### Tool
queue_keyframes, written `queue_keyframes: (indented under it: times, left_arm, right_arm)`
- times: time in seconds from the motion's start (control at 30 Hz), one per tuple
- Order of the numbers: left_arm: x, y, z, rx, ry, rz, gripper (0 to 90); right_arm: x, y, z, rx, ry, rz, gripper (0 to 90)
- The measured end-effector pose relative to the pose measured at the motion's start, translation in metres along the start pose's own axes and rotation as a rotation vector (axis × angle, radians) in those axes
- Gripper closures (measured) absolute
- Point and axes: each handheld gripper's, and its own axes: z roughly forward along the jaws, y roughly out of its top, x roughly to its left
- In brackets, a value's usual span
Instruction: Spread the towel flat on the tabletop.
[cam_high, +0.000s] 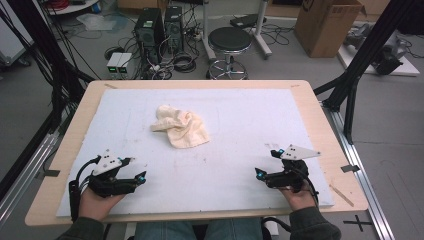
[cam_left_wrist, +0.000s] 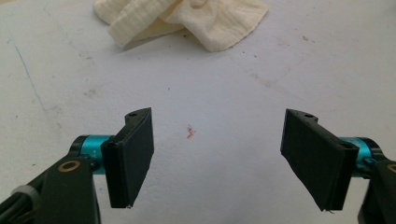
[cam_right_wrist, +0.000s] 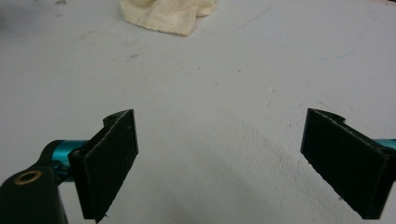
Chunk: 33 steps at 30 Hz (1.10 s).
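Surface, high view: white mat on counter (cam_high: 320, 107); crumpled cream cloth (cam_high: 181, 127) lies mid-mat, unhandled.
Progress: nothing is judged done; cloth not yet approached, all handling left.
High view, grippers: left gripper (cam_high: 134, 169) and right gripper (cam_high: 267, 162) held at near edge, well apart from cloth.
Left gripper view: jaws spread wide, nothing between; cloth (cam_left_wrist: 187, 21) lies ahead.
Right gripper view: jaws likewise wide, empty; cloth (cam_right_wrist: 166, 14) seen far off.
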Motion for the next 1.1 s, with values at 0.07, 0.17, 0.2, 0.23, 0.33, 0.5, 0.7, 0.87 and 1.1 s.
queue_keyframes:
  times: [0.07, 0.17, 0.2, 0.23, 0.33, 0.5, 0.7, 0.87, 1.1]
  left_arm:
    - [0.0001, 0.0002, 0.0010, 0.000, -0.001, 0.000, 26.2]
    - [0.0002, 0.0000, 0.0018, 0.003, -0.003, 0.001, 26.2]
    - [-0.0001, -0.0001, 0.0025, 0.001, -0.005, 0.002, 26.2]
    - [-0.0003, -0.0001, 0.0026, 0.002, -0.007, 0.002, 26.2]
    - [-0.0010, 0.0004, 0.0030, 0.001, -0.008, 0.006, 26.2]
    - [-0.0024, 0.0008, 0.0022, -0.002, -0.008, 0.006, 26.2]
    - [-0.0024, 0.0009, 0.0027, -0.006, -0.011, 0.003, 26.3]
    - [-0.0031, 0.0019, 0.0035, -0.012, -0.015, 0.006, 26.3]
    - [-0.0038, 0.0026, 0.0049, -0.010, -0.017, 0.010, 26.5]
  right_arm:
    - [-0.0010, -0.0003, 0.0005, -0.001, 0.003, -0.006, 10.2]
    - [-0.0010, -0.0004, 0.0009, 0.000, 0.002, 0.002, 10.2]
    - [-0.0011, -0.0005, 0.0010, -0.001, 0.002, 0.002, 10.3]
    - [-0.0009, -0.0006, 0.0011, -0.001, 0.004, 0.003, 10.2]
    - [-0.0005, -0.0006, 0.0008, -0.003, 0.008, 0.000, 10.3]
    - [0.0000, -0.0009, 0.0005, -0.002, 0.007, 0.007, 10.2]
    - [0.0009, -0.0002, 0.0006, -0.006, 0.007, 0.004, 10.2]
    - [0.0020, 0.0014, 0.0022, -0.006, 0.010, -0.005, 10.2]
    - [0.0017, 0.0051, 0.0045, -0.007, 0.007, 0.000, 10.2]
